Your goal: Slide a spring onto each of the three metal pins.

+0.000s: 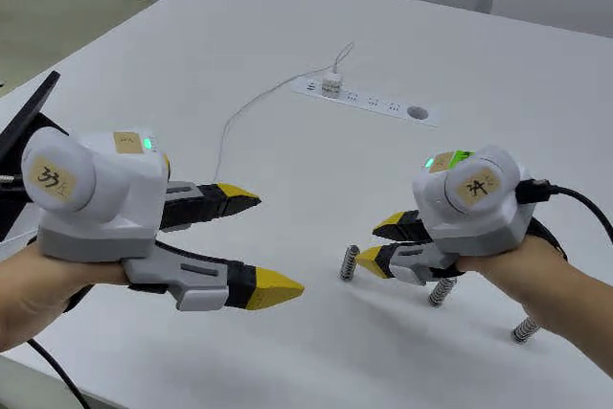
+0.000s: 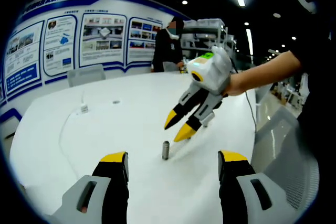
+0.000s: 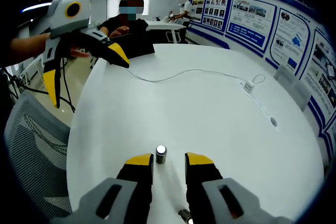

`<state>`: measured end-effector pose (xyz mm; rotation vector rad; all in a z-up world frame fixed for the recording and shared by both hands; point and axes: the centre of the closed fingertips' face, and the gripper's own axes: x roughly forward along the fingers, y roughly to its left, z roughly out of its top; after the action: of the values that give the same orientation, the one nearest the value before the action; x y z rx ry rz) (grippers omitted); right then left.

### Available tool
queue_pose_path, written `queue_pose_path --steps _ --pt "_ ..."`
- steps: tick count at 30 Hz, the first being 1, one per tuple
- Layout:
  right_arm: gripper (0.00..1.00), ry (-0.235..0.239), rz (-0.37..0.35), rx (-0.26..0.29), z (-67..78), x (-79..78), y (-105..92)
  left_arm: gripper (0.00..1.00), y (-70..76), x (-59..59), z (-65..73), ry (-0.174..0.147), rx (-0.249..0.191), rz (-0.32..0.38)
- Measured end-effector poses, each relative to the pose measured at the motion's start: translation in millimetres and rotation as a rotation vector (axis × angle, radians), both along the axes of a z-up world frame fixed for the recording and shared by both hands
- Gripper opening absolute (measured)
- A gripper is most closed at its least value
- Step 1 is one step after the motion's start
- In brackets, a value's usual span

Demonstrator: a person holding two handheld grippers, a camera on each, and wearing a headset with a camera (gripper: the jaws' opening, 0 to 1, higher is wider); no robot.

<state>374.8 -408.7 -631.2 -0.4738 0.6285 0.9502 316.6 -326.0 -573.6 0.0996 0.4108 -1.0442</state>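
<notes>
1. A white table [image 1: 316, 170] carries three grey coiled metal springs, which stand in a row near its front edge in the head view: the leftmost spring [image 1: 350, 262], the middle spring [image 1: 441, 291] and the rightmost spring [image 1: 525, 329].
2. The right hand-held gripper [image 1: 376, 243], white and grey with yellow-tipped black jaws, is low over the table. Its jaws are a little apart with nothing between them, and its tips are just beside the leftmost spring.
3. In the right gripper view, the right hand-held gripper [image 3: 168, 160] has the leftmost spring [image 3: 161, 154] just ahead of the gap between its tips. A bright round metal top shows inside the coil.
4. The left hand-held gripper [image 1: 263, 241] is above the table, well apart from the springs. Its jaws are spread wide and empty.
5. In the left gripper view, the leftmost spring [image 2: 165, 150] stands ahead of the left hand-held gripper [image 2: 173, 157]. The right hand-held gripper [image 2: 177, 128] points down just beside the spring.
6. A white power strip [image 1: 364, 100] lies farther back on the table. A small white plug [image 1: 331, 83] sits in it, and a thin white cable [image 1: 228, 124] trails toward the left hand-held gripper.
</notes>
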Motion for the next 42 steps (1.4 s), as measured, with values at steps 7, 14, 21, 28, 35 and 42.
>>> queue_pose_path --steps 7,14,21,28,35,42 --pt "0.28 -0.048 -0.081 0.060 19.0 -11.6 -25.7 0.71 -1.5 2.3 -1.4 0.010 -0.015 0.016" --pt "0.32 -0.109 -0.182 0.145 40.1 -23.4 -62.5 0.72 -1.1 2.2 -0.8 0.006 0.002 0.013" --pt "0.42 -0.126 -0.316 0.152 42.3 -46.9 -116.8 0.72 -3.6 -0.3 -2.2 0.010 0.010 0.008" --pt "0.44 -0.113 -0.418 0.172 37.5 -65.4 -157.5 0.73 -7.6 -4.0 0.2 0.004 0.015 -0.002" --pt "0.53 -0.126 -0.517 0.272 46.5 -76.3 -177.4 0.86 -9.9 -5.1 2.8 -0.013 0.024 -0.010" --pt "0.65 -0.152 -0.577 0.351 56.6 -85.6 -184.2 0.94 -9.5 -4.3 2.5 -0.013 0.026 -0.003"
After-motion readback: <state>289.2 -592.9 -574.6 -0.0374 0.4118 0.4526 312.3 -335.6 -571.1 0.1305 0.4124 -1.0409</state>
